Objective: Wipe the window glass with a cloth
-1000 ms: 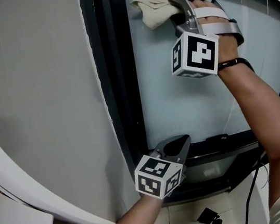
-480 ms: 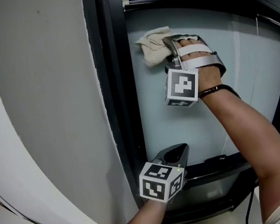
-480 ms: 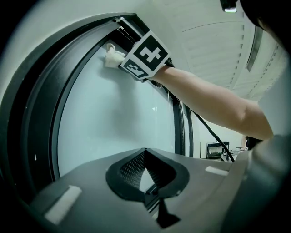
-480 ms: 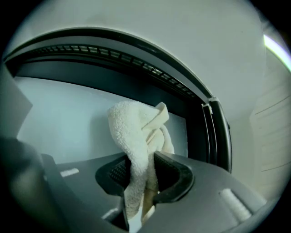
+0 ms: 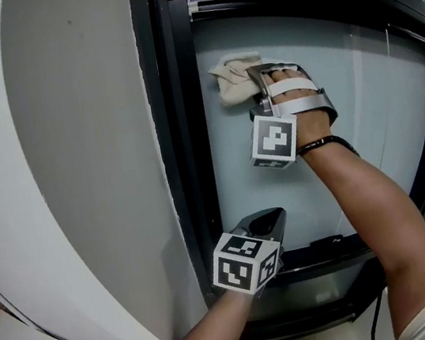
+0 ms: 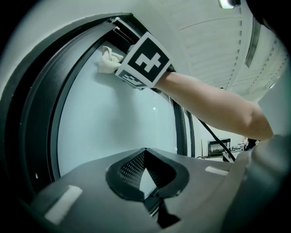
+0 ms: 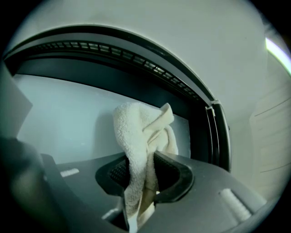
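Observation:
A cream cloth (image 5: 233, 78) is pressed against the pale window glass (image 5: 335, 186) near its upper left corner. My right gripper (image 5: 256, 78) is shut on the cloth (image 7: 144, 136), which bunches out between its jaws toward the glass (image 7: 63, 118). The left gripper view shows the cloth (image 6: 108, 63) high on the pane (image 6: 113, 123). My left gripper (image 5: 267, 224) hangs low by the window's bottom left corner, its jaws closed together with nothing between them (image 6: 146, 175).
A dark window frame (image 5: 185, 145) runs down the left of the pane and along its bottom (image 5: 329, 247). A light grey wall (image 5: 83, 162) lies to the left. A dark cable (image 5: 381, 302) hangs at the lower right.
My right gripper has carried the cloth downward and slightly left on the glass. The left gripper has stayed in about the same place.

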### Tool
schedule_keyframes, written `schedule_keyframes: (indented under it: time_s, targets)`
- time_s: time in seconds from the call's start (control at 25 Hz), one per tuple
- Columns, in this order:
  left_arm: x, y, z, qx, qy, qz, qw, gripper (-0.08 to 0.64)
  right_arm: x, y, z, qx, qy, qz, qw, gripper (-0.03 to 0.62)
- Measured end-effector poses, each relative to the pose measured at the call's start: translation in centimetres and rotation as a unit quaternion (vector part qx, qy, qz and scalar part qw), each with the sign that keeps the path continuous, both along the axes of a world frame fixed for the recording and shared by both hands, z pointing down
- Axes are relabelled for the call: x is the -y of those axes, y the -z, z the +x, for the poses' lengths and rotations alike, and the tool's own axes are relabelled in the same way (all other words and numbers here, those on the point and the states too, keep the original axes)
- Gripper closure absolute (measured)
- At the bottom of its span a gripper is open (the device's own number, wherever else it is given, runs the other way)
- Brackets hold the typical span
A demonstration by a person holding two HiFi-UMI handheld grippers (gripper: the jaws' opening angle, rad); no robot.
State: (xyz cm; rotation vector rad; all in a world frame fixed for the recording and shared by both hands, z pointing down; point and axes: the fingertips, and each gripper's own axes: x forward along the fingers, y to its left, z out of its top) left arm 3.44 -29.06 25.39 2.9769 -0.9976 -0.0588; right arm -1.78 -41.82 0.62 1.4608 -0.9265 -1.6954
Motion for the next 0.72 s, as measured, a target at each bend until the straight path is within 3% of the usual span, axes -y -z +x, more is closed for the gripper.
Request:
schedule_keyframes:
  time_s: [0.24, 0.72]
  targets:
    - [-0.9, -1.2, 0.6, 0.029, -0.010, 0.020, 0.9993, 0.543, -1.7, -0.9, -0.9, -0.022, -0.020, 0.009, 1.000, 0.482]
    - [0.4, -2.9, -0.1, 0.019, -0.002, -0.014, 0.9997, 0.543, -1.5, -3.3, -1.3, -0.024, -0.006, 0.002, 1.000, 0.482]
